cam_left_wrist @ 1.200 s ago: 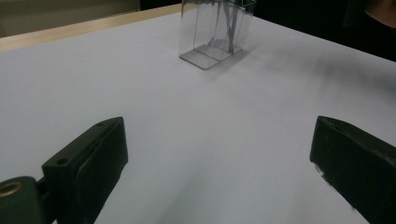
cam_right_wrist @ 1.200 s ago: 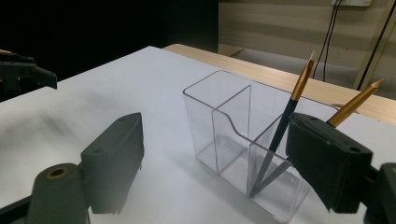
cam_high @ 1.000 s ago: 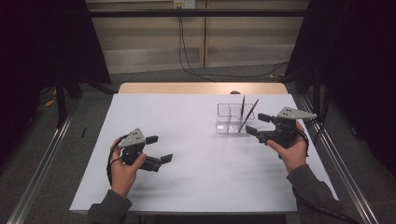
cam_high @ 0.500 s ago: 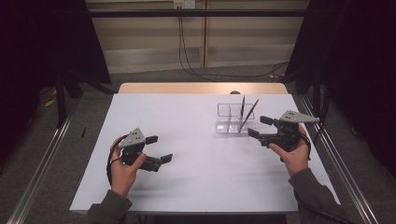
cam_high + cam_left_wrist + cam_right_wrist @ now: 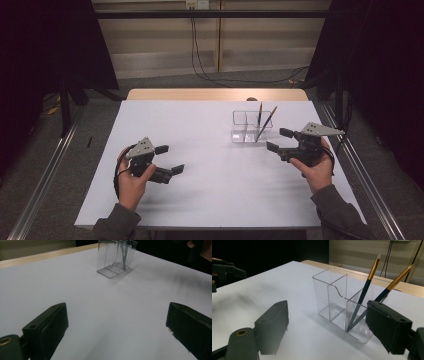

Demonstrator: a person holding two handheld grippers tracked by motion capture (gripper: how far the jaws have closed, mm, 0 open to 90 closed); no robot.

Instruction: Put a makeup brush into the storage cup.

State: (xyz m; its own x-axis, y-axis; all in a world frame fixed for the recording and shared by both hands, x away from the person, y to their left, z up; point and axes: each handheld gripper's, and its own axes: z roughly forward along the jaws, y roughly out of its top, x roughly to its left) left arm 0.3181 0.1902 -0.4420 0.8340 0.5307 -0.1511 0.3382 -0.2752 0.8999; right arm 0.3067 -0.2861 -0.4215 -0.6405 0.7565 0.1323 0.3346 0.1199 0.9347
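Clear plastic divided holder [image 5: 342, 307] held two gold-ferruled, seemingly dark-handled brushes [image 5: 364, 293]; right gripper [image 5: 280, 140] beside it, left gripper [image 5: 170, 160] well apart, both fingers open, empty.

Light falls from overhead onto the white rectangular table top [image 5: 215, 150], which reads bright while the room around it sinks into near-black. Soft, diffuse shadows lie under both hands. The high view is grainy and slightly soft. In the 2 gripper views the near black jaws blur, and the clear plastic divided holder [image 5: 344, 312] shows faint reflections.
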